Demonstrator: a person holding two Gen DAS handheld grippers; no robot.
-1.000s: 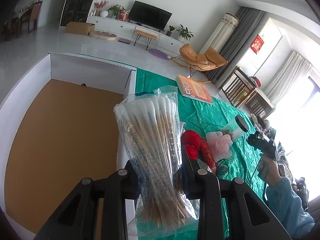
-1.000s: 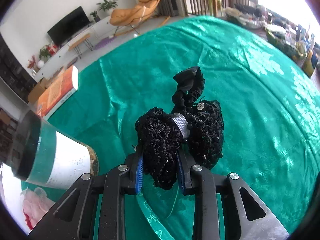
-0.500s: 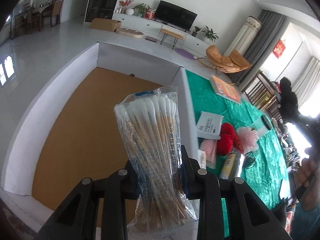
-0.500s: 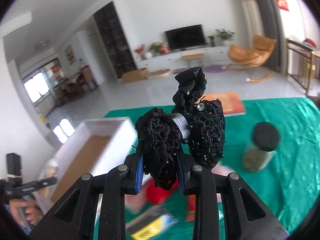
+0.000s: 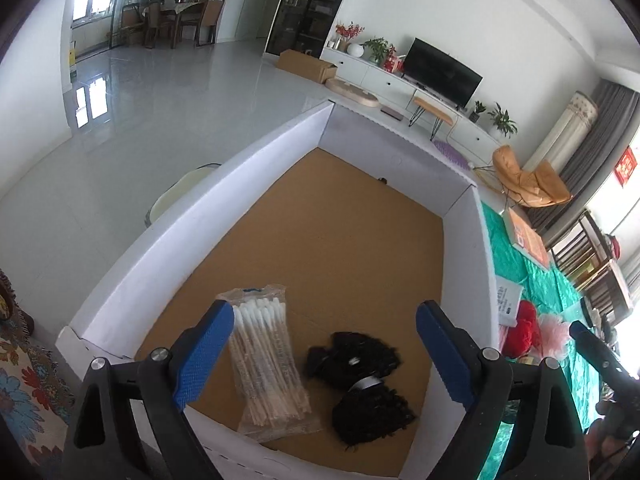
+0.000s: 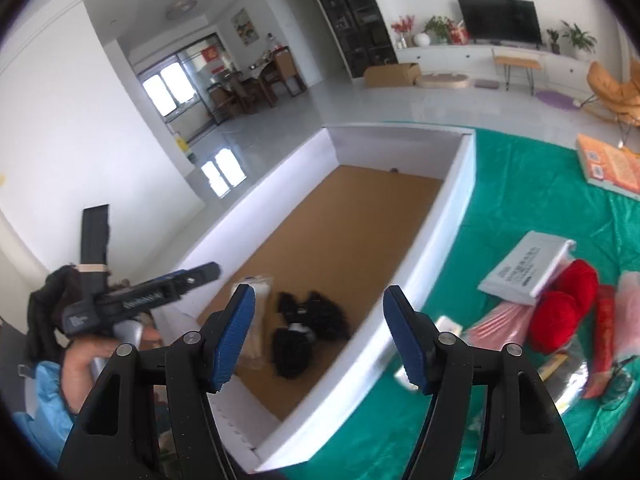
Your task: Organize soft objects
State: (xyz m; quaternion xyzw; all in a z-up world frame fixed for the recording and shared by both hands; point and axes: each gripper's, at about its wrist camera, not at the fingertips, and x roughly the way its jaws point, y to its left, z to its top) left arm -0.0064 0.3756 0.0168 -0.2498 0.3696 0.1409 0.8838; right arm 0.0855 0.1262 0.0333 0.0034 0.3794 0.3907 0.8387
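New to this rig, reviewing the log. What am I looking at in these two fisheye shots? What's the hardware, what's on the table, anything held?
There is no robot arm: a person carries a two-finger gripper in each hand, and each picture comes from a camera looking along one gripper's fingers. The left gripper and the right gripper are both open with blue pads, and neither holds anything. Both look into a white cardboard box with a brown floor. On that floor lie a bag of cotton swabs and a black lace hair scrunchie, side by side. To the box's right, on the green tablecloth, remain red yarn balls, a white packet and an orange book.
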